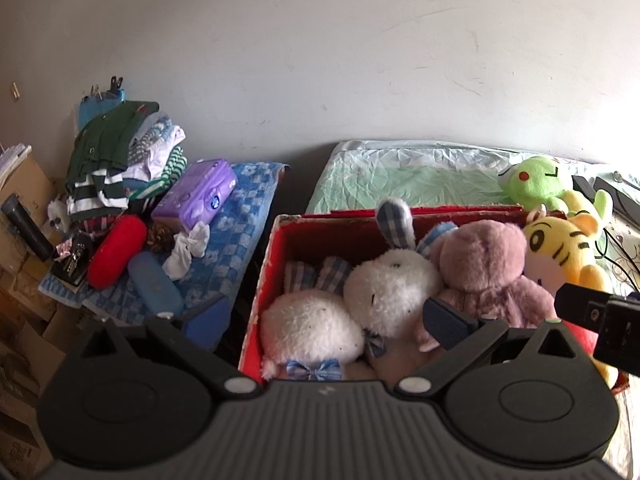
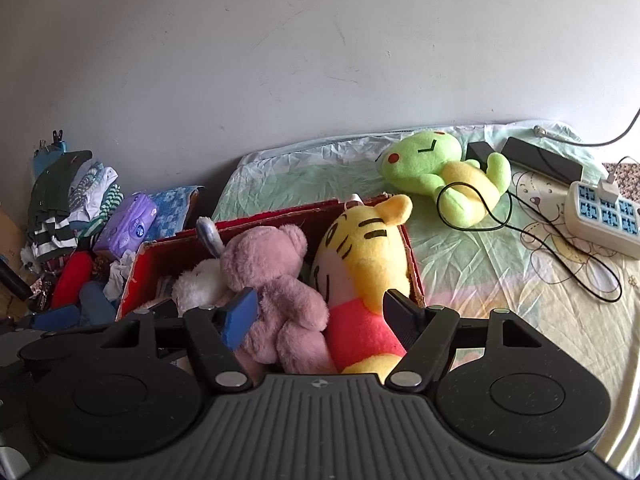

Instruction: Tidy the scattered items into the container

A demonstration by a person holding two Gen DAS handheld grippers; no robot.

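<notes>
- Lying on the pale green bed sheet (image 2: 460, 264), outside the box: green-and-yellow frog-like plush toy (image 2: 444, 172), last soft toy not yet in, judging by both views.
- Sitting up and to the right of the right gripper (image 2: 320, 312), well apart from its fingers (image 2: 240, 316); long axis running roughly left-to-right across the bed, head toward the box side, legs toward the white power strip (image 2: 604, 220).
- Draping over the frog's lower body: thin black cable (image 2: 472, 216), likely snagging on a lift.
- Filling the red cardboard box (image 2: 280, 216): mauve plush bear (image 2: 276, 276), yellow striped tiger plush in a red shirt (image 2: 360, 248), two white plush rabbits with blue check ears (image 1: 352, 304).
- Right fingers standing fairly wide, straddling bear and tiger bodies; pressing or not, cannot tell.
- Left gripper (image 1: 320, 320) hovering over the box's left half, fingers spread wide, gripping nothing.
- Seeming the nearer hand for the frog: right; frog sitting at the far right edge of the left wrist view (image 1: 536, 184).
- Probably needing next: reaching up-right over the box's far corner.
</notes>
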